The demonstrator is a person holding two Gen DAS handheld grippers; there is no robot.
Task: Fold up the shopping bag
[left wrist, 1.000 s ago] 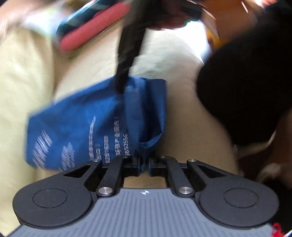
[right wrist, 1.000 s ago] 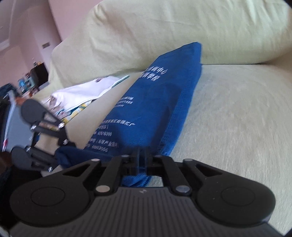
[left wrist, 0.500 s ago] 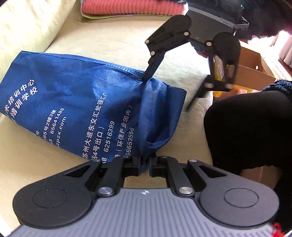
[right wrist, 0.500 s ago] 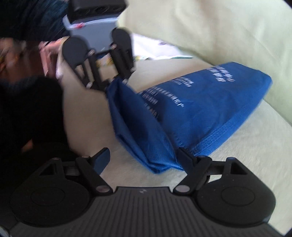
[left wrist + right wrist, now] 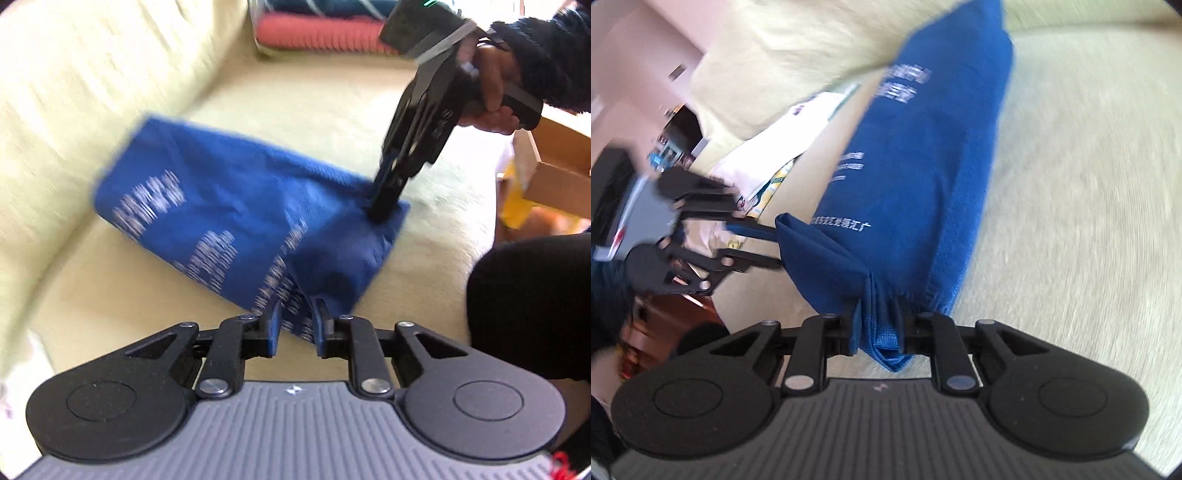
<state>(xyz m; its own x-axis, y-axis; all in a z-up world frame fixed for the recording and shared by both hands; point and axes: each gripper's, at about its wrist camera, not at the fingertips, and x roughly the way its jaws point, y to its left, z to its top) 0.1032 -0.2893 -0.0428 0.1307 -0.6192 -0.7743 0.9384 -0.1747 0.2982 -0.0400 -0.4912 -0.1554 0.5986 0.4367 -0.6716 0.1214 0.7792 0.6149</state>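
A blue shopping bag [image 5: 229, 214] with white print lies on a cream sofa seat, its far end against the back cushion; it also shows in the right wrist view [image 5: 923, 166]. My left gripper [image 5: 297, 325] has its jaws parted a little around the bag's near corner, which sits between them. My right gripper [image 5: 877, 328] is shut on a bunched corner of the bag. In the left wrist view the right gripper [image 5: 388, 206] presses its tips onto the bag's other corner. The left gripper [image 5: 772, 243] shows in the right wrist view at the bag's folded edge.
Folded red and striped textiles [image 5: 321, 33] lie at the far end of the sofa seat [image 5: 332, 107]. A cardboard box [image 5: 554, 166] stands beside the sofa on the right. White printed papers [image 5: 775, 155] lie on the seat. A dark-clothed leg [image 5: 532, 302] is close on the right.
My left gripper has opened slightly from its shut grip on the bag corner. My right gripper, open half a second ago, has closed on the other corner. Both views shifted with motion blur.
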